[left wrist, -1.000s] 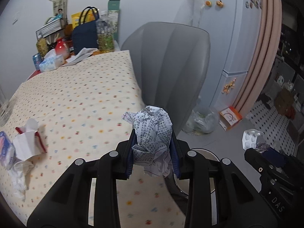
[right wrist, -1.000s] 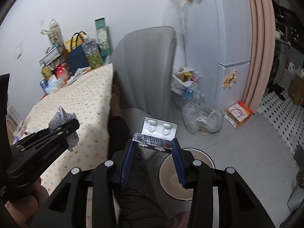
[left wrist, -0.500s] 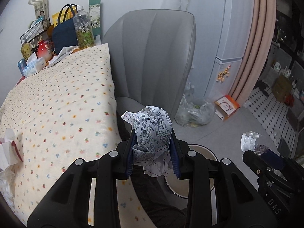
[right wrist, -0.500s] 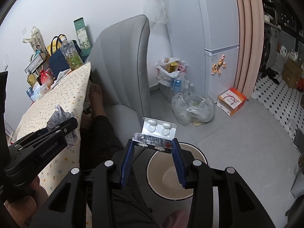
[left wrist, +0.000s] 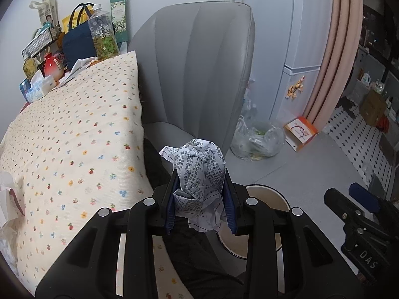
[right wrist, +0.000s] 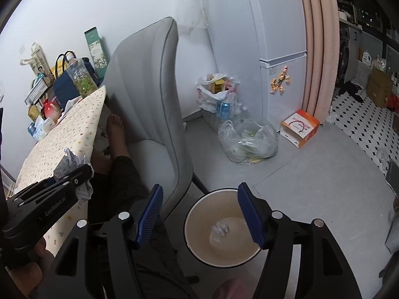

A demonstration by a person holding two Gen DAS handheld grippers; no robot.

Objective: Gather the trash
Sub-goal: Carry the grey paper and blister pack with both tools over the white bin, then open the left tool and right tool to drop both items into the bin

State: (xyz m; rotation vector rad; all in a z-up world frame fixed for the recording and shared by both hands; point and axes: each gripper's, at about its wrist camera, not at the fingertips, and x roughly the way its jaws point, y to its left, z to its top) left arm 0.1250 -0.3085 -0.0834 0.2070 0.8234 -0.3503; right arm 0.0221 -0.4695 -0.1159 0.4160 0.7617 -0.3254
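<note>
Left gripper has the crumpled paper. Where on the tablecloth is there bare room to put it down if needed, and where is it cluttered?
The spotted tablecloth is bare through its middle and along the edge by the grey chair. The far end is crowded: blue bag, bottle, tissue pack. Tissues clutter the near left edge. The left gripper is shut on the crumpled paper.

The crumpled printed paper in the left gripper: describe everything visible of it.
The crumpled printed paper is a white sheet covered in dense black print, balled into a loose wad with creased flaps. It sits clamped between the blue pads of the left gripper, bulging above and hanging below them. It is held in the air beside the dotted tablecloth, near the round cream bin.
</note>
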